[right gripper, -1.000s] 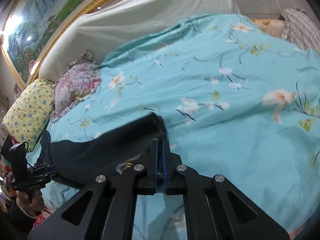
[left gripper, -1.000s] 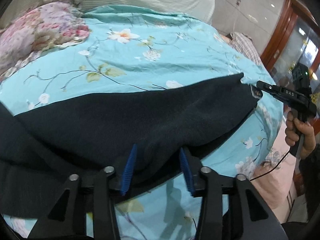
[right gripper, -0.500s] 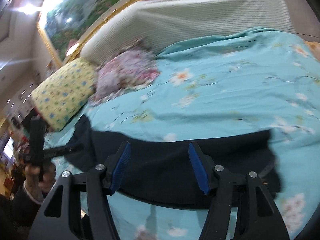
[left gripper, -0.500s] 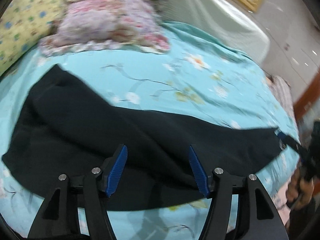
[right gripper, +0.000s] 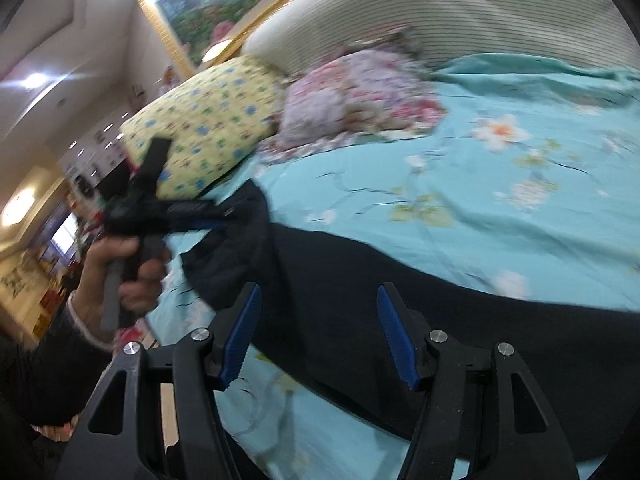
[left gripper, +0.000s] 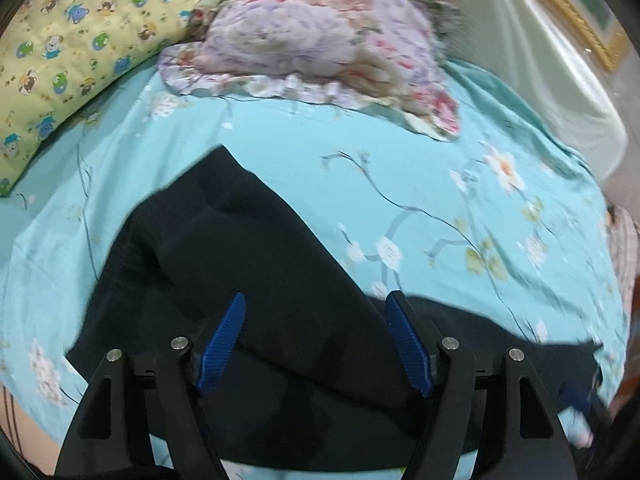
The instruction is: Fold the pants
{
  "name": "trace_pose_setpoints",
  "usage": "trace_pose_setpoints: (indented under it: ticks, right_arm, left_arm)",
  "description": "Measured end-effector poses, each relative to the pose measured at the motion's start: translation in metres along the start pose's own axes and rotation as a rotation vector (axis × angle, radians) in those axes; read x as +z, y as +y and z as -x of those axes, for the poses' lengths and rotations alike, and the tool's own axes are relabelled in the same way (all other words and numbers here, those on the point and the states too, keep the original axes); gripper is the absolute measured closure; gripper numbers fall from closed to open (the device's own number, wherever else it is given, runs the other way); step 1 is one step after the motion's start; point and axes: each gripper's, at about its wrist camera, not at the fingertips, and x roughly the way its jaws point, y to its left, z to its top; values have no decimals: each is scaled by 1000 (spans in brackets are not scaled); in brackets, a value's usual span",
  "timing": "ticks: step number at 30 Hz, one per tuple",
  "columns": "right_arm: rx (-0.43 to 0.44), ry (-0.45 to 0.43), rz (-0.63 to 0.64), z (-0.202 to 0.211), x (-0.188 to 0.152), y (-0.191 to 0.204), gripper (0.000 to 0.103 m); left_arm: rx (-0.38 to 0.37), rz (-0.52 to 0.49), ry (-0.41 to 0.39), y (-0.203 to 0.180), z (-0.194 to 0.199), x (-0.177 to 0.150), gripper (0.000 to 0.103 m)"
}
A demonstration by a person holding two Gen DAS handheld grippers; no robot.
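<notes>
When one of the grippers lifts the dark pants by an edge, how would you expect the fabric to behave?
The dark pants lie in soft folds on the floral sheet, so they would probably droop limply rather than hold shape. The cloth looks thick and matte, so likely not slippery. Pushed, it would probably bunch up rather than slide.

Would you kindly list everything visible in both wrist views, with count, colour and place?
pants: one, black, spread along the near edge of the bed.
bedspread: one, turquoise with white flowers, covering the bed.
yellow pillow: one, yellow with small cartoon prints, at the head of the bed.
floral pillow: one, pink and lilac, beside the yellow pillow.
headboard: one, cream, ribbed, behind the pillows.
framed picture: one, gold frame, on the wall above.
left gripper: one, black with blue pads, jaws open over the pants.
right gripper: one, black with blue pads, jaws open over the pants.
hand: one, gripping the left gripper's handle.
</notes>
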Motion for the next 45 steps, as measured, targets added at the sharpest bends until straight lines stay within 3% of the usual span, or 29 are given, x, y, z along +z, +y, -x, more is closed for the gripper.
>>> trace_pose_setpoints:
  ticks: [6, 10, 12, 14, 16, 17, 19, 20, 26, 32, 37, 45]
  right_arm:
    - [88, 97, 102, -56, 7, 38, 41]
    - [79, 173, 140, -94, 6, 48, 41]
    - [75, 213, 138, -111, 4, 45, 41]
    - [64, 242, 135, -122, 0, 42, 48]
    - [67, 266, 135, -129, -4, 41, 69]
    - [73, 274, 137, -131, -4, 42, 74]
    - [63, 282, 159, -132, -7, 43, 94]
    - [56, 284, 169, -132, -8, 44, 95]
    - [69, 240, 202, -114, -5, 52, 97]
    - [70, 239, 298, -100, -4, 74, 97]
    - [47, 257, 365, -96, -6, 87, 97]
    - [13, 307, 404, -103, -17, 96, 97]
  left_arm:
    - [95, 16, 96, 0, -30, 31, 30]
    - [143, -15, 146, -4, -50, 35, 33]
    - [141, -22, 169, -4, -57, 32, 50]
    - [106, -10, 183, 0, -60, 28, 81]
    - [87, -2, 163, 3, -56, 24, 89]
    - [72, 2, 148, 6, -51, 21, 94]
    - [46, 21, 122, 10, -42, 17, 98]
    - [31, 33, 103, 13, -35, 14, 99]
    - [-141, 140, -38, 41, 18, -16, 99]
    - [-244, 266, -132, 78, 53, -57, 100]
    - [-309, 344, -160, 105, 57, -84, 99]
    - [-334, 411, -155, 133, 40, -118, 99]
